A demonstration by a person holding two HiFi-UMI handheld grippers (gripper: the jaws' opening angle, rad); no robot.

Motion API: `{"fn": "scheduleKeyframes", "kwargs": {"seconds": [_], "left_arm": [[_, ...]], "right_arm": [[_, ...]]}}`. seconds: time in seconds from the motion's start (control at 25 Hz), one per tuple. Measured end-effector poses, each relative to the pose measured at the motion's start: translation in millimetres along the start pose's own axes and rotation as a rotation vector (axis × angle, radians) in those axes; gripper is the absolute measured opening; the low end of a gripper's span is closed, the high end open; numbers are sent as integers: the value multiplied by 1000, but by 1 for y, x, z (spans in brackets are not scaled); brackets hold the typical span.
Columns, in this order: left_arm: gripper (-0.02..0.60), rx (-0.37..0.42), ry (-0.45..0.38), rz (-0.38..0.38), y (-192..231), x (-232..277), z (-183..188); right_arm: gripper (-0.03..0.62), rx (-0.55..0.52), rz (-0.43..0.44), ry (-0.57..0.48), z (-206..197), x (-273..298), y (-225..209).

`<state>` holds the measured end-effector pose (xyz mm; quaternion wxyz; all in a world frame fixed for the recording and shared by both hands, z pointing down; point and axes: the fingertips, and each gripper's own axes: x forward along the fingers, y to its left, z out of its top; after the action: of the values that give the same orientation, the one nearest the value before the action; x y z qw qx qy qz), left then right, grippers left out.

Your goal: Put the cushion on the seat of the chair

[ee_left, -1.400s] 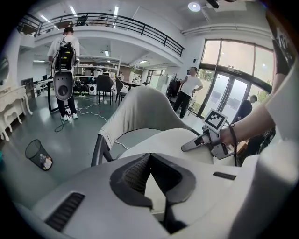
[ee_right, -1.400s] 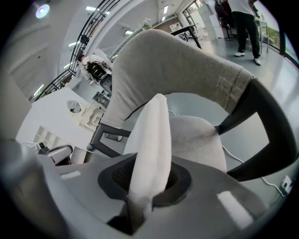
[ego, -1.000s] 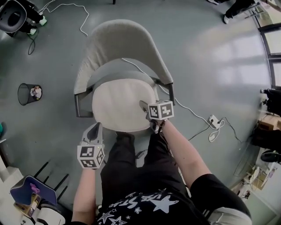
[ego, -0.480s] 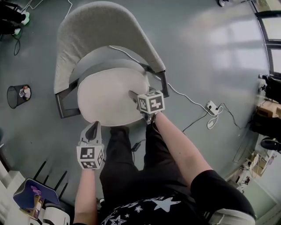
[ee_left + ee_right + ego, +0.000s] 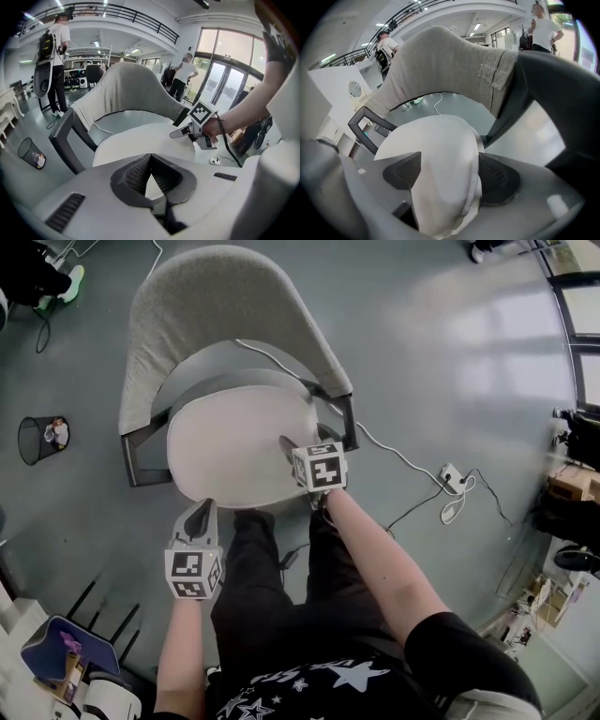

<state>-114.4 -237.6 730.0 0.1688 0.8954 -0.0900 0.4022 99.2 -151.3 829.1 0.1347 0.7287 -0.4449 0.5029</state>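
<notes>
A pale round cushion (image 5: 234, 442) lies flat on the seat of a grey upholstered chair (image 5: 216, 306) with a dark frame. My right gripper (image 5: 286, 444) is at the cushion's front right edge. In the right gripper view the cushion (image 5: 436, 150) bulges between the jaws of that gripper (image 5: 447, 171), which are opening wide. My left gripper (image 5: 200, 515) hovers just off the cushion's near edge, over the floor. In the left gripper view that gripper's (image 5: 148, 159) tips meet, shut on nothing, with the cushion (image 5: 140, 145) beyond them.
The person's dark-trousered legs (image 5: 272, 559) stand right against the chair's front. A white cable (image 5: 394, 456) runs from the seat to a power strip (image 5: 455, 479) on the floor. A wire bin (image 5: 39, 439) stands at left. People (image 5: 54, 56) stand in the background.
The chair and cushion have slid left and up in the head view. My right gripper has shifted a little left with them at the cushion's edge. The left gripper sits almost where it was.
</notes>
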Motion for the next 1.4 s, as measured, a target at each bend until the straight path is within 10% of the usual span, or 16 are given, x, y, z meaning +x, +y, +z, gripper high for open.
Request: {"fn": "scheduleKeyframes", "kwargs": {"seconds": [0.24,0.8,1.2,1.4], "left_arm": [[9,-18,-61,47,-6,-19,30],[9,-100,-265,143,-81,-63,104],[9,-299,-482,390,-123,-101,137],[9,-362,-514,461,-127,-127,119]], "right_arm": [[345,113,17,-80,24,-38,5],[333,-103,314,-87,56,-142,47],[40,-347,512,-21,84,-184,46],[9,-395,583,-26,90,-191,74]]}}
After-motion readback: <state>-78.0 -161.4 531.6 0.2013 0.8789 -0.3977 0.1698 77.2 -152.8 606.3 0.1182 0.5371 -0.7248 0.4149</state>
